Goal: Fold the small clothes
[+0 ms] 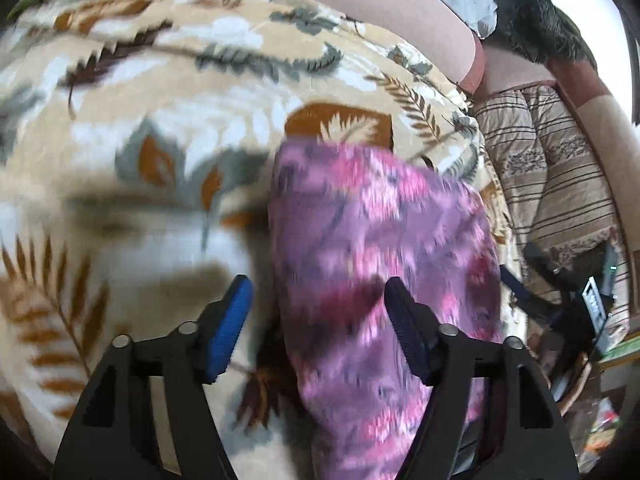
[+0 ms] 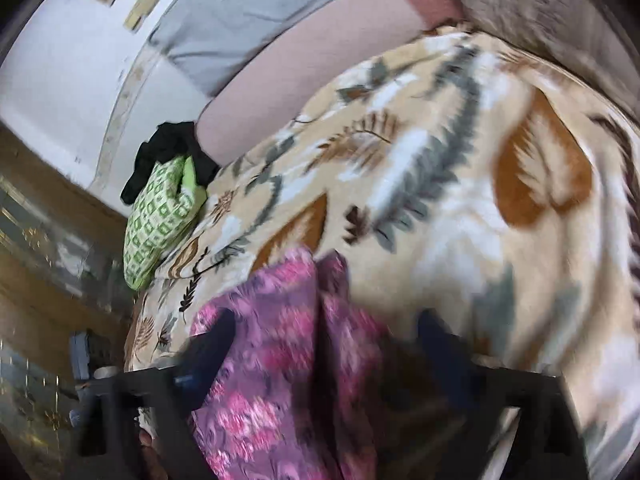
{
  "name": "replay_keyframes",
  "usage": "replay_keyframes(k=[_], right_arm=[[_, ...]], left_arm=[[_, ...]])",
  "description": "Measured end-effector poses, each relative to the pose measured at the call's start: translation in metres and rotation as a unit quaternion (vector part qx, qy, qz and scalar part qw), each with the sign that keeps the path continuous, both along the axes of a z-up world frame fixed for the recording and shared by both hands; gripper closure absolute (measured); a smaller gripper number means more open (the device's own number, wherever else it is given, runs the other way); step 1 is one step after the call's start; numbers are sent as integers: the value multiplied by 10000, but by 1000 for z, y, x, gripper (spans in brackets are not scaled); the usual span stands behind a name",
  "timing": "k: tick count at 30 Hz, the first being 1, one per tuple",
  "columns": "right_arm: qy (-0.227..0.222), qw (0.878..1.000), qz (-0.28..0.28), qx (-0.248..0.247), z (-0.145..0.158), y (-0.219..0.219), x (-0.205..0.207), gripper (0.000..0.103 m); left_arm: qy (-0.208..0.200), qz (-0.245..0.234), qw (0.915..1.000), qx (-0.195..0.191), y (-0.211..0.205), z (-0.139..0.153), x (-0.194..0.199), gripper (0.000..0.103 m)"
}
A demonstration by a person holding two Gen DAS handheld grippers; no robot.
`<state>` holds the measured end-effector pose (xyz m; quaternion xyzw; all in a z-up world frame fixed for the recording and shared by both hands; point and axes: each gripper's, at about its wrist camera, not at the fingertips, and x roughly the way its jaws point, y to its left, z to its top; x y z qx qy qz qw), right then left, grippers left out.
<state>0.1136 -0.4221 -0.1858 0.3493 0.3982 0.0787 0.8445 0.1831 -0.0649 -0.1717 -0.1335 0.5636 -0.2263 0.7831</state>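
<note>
A purple and pink flowered garment lies on a cream blanket with a leaf print. In the left wrist view my left gripper is open above the garment's left edge, its blue pads apart, with nothing between them. In the right wrist view the garment lies bunched with a fold ridge down its middle. My right gripper is open, its fingers standing to either side of the cloth. The picture is blurred by motion.
A green patterned cloth and a black cloth lie at the blanket's far corner. A striped brown quilt lies to the right. A pale pink bedhead cushion runs along the back. Dark equipment stands beside the bed.
</note>
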Motion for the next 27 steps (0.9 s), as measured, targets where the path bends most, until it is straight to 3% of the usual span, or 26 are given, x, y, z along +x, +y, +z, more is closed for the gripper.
replay_keyframes(k=[2, 5, 9, 11, 14, 20, 21, 23, 24, 27], right_arm=[[120, 9995, 150, 233, -8, 4, -5, 11], [511, 9981, 308, 137, -23, 19, -5, 16], [1019, 9942, 354, -1, -44, 21, -6, 29], [982, 9940, 431, 196, -47, 17, -8, 32], [878, 9922, 739, 493, -48, 19, -8, 43], [939, 9930, 672, 265, -50, 21, 0, 43], [951, 9927, 719, 202, -50, 24, 0, 43], [971, 9922, 781, 84, -49, 29, 3, 48], [965, 9924, 756, 59, -48, 29, 3, 54], [953, 9932, 617, 266, -51, 21, 3, 55]], left_arm=[[197, -32, 9998, -9, -2, -13, -8, 33], [616, -221, 9978, -124, -12, -35, -13, 33], [521, -125, 9986, -37, -16, -30, -16, 33], [568, -93, 9983, -34, -17, -31, -16, 36], [598, -42, 9982, -100, -19, -31, -17, 39], [527, -33, 9986, 25, -25, -36, -14, 39], [514, -119, 9986, 48, -29, -35, -14, 54], [509, -182, 9985, -31, -31, -29, -15, 71], [451, -183, 9987, -113, -29, -25, -16, 75], [427, -140, 9987, -243, -26, -24, -18, 72]])
